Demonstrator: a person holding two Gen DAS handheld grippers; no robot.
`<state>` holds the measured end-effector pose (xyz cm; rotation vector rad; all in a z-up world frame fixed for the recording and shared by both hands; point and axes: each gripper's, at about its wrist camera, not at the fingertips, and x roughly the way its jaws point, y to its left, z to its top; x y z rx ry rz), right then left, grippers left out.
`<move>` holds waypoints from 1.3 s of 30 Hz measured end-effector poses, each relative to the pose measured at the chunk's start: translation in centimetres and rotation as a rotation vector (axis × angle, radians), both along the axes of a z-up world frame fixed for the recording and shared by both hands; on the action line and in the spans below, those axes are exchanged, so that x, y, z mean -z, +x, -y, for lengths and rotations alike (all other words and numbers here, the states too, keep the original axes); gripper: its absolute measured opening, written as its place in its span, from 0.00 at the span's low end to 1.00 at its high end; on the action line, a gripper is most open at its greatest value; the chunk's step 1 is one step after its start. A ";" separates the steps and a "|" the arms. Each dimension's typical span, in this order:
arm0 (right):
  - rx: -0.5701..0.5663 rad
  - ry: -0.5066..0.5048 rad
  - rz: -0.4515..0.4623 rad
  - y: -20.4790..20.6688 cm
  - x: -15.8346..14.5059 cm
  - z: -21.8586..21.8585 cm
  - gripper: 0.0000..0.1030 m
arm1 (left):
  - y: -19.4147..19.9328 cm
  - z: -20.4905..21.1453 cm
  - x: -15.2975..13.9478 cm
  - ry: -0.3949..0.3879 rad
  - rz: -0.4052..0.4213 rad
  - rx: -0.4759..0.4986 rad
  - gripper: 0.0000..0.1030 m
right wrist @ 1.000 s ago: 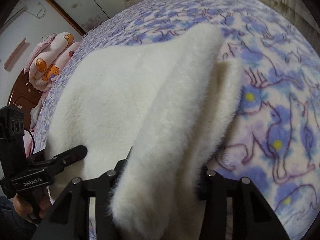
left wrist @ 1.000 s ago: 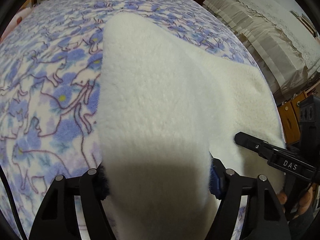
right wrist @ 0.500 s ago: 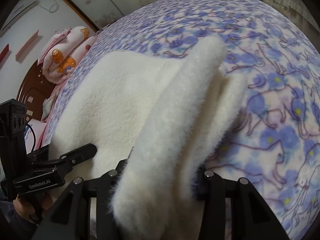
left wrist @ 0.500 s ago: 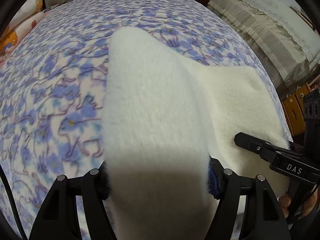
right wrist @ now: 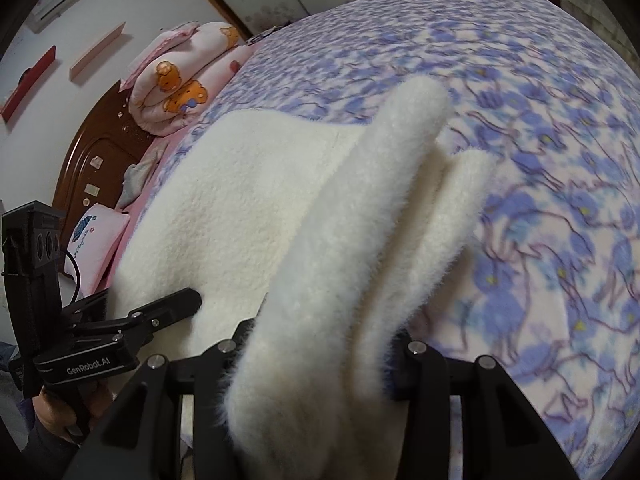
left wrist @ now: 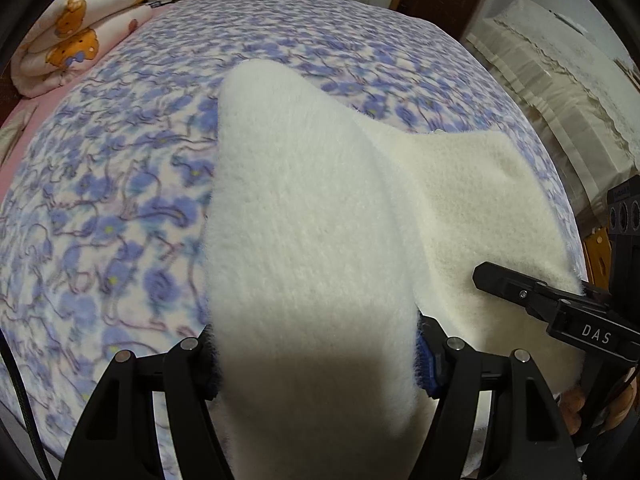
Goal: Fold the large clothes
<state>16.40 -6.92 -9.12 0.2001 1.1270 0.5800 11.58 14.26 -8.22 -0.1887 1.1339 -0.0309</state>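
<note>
- Up close, the left wrist view is filled by a thick cream-white fleece garment (left wrist: pixel 312 240), its fuzzy folded edge rising from the bottom centre of the frame.
- Left claw (left wrist: pixel 316 354): clamped on a broad bunch of that fleece, which fills the gap from one black finger to the other; blue padding shows against the cloth at the right finger (left wrist: pixel 424 360).
- Right claw (right wrist: pixel 320 354): likewise gripping a bunch of the same fleece, with the pile pressed between its two fingers at the bottom centre of the right wrist view.
- Each claw shows in the other's camera: the right one enters at the lower right of the left view, lettered "DAS", and the left one enters at the lower left of the right view, lettered "GenRobot.AI". Both sit at the near edge of the garment.
- Part of a person's hand (right wrist: pixel 60 416) grips the left handle at the lower left corner of the right view.
- Beyond the held edge, the rest of the garment lies spread on a bed covered by a fleece blanket with blue-and-purple flowers (left wrist: pixel 120 200).
- A rolled pink quilt printed with orange bears (right wrist: pixel 180 80) sits at the upper left of the right view, next to a dark wooden headboard (right wrist: pixel 96 156).
- A pale lace-edged cover (left wrist: pixel 560 92) drapes furniture at the upper right of the left view.
</note>
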 end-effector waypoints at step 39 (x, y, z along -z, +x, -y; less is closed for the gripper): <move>0.054 0.123 0.218 26.9 7.7 -13.2 0.42 | 30.4 -20.1 10.7 -0.093 0.120 -0.005 0.79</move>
